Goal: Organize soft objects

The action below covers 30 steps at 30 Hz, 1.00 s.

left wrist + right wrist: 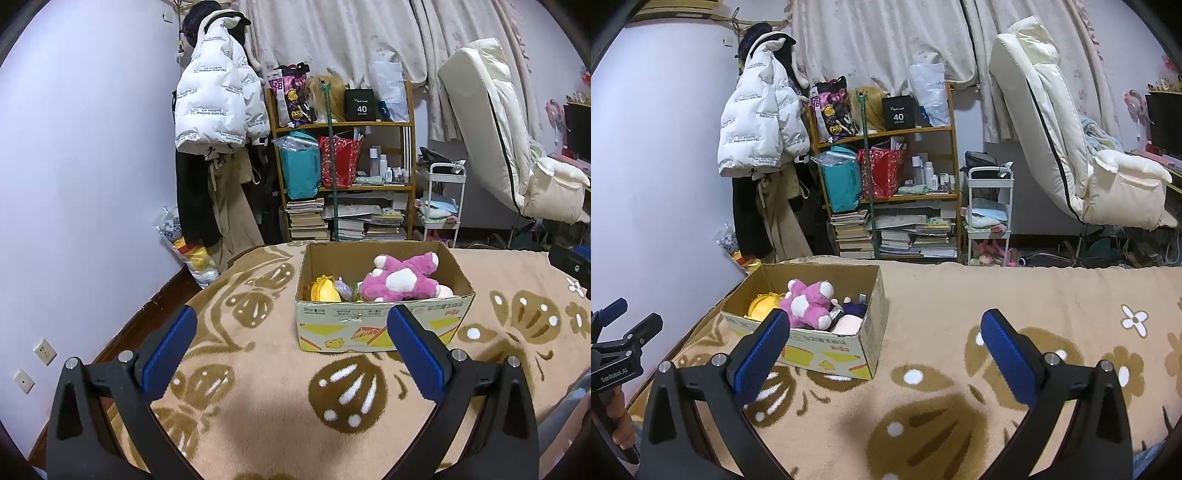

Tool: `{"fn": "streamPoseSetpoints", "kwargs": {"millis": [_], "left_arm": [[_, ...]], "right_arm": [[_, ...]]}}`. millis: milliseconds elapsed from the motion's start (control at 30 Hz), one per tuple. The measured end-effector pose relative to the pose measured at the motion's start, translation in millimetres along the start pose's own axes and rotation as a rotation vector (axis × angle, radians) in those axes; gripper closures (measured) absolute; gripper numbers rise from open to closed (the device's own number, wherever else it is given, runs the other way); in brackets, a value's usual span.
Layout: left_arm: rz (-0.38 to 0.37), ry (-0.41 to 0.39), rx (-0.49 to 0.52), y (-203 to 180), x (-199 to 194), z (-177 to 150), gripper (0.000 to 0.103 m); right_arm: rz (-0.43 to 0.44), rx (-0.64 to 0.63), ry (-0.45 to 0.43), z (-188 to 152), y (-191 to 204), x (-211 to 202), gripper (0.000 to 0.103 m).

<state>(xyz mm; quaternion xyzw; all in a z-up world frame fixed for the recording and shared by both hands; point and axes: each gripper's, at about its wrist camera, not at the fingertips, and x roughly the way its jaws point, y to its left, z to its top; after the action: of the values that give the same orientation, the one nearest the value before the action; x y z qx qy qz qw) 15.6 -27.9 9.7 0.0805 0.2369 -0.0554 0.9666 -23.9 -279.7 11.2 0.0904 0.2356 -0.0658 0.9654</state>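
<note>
Left gripper sits at bottom of left wrist view, blue pads wide apart, nothing btwn them, hovering above the bed blanket (beige w/ brown flower pattern). Right gripper same in right wrist view: pads spread, empty, over the blanket.

Cardboard box stands on the blanket, center of left wrist view, just beyond the left gripper; in right wrist view it's left of center, partly behind the left-hand pad. Box is open at top. Inside: pink-and-white plush toy lying on top toward the right side, yellow soft item at left side of box, a small pale item btwn them, can't tell what. Right wrist view also shows a dark purple item and a pale pinkish one at the box's near-right corner.

Left gripper also visible at far left edge of right wrist view, held by a hand, well left of the box.

Bkgd: wooden shelf w/ books, bags, bottles at upper center; white puffer jacket hanging upper left; white reclined chair at upper right; curtains behind.
</note>
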Motion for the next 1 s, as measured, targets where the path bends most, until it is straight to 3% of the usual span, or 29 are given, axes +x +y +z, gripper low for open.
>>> {"fn": "streamPoseSetpoints", "kwargs": {"millis": [1000], "left_arm": [[0.014,0.006,0.037,-10,8,-2,0.001]], "right_arm": [[-0.006,-0.020,0.021,-2,0,13,0.000]]}}
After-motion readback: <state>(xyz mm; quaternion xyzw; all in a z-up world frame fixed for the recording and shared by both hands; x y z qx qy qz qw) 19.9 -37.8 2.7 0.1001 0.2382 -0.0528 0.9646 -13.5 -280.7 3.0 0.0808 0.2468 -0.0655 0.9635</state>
